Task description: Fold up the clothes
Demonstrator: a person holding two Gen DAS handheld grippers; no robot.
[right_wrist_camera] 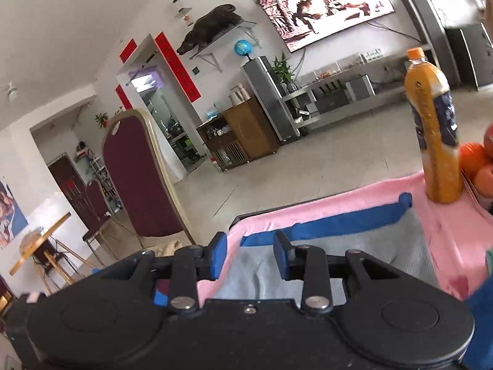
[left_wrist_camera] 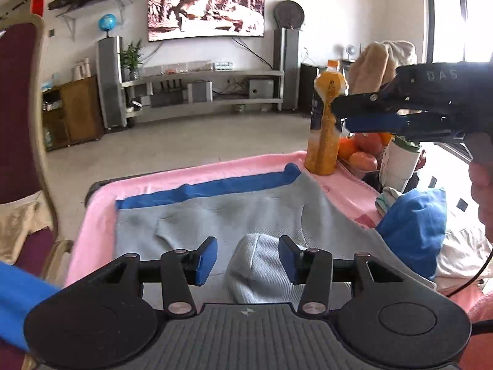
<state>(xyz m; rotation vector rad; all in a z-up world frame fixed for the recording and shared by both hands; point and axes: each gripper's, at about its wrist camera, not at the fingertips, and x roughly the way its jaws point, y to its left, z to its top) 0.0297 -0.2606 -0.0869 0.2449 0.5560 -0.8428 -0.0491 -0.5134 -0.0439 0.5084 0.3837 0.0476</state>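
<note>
A grey garment with a blue band (left_wrist_camera: 234,212) lies spread on a pink cloth-covered table (left_wrist_camera: 197,172); a bunched grey part rises near me. My left gripper (left_wrist_camera: 248,260) is open just above that bunched part, holding nothing. My right gripper (right_wrist_camera: 250,257) is open and empty, held in the air above the garment (right_wrist_camera: 354,246). It shows from the side in the left wrist view (left_wrist_camera: 339,117), high at the right near the bottle.
An orange juice bottle (left_wrist_camera: 326,123) stands at the table's far right corner, next to a box of oranges (left_wrist_camera: 363,151) and a white cup (left_wrist_camera: 400,163). A blue cloth (left_wrist_camera: 413,231) lies at the right. A maroon chair (left_wrist_camera: 21,117) stands to the left.
</note>
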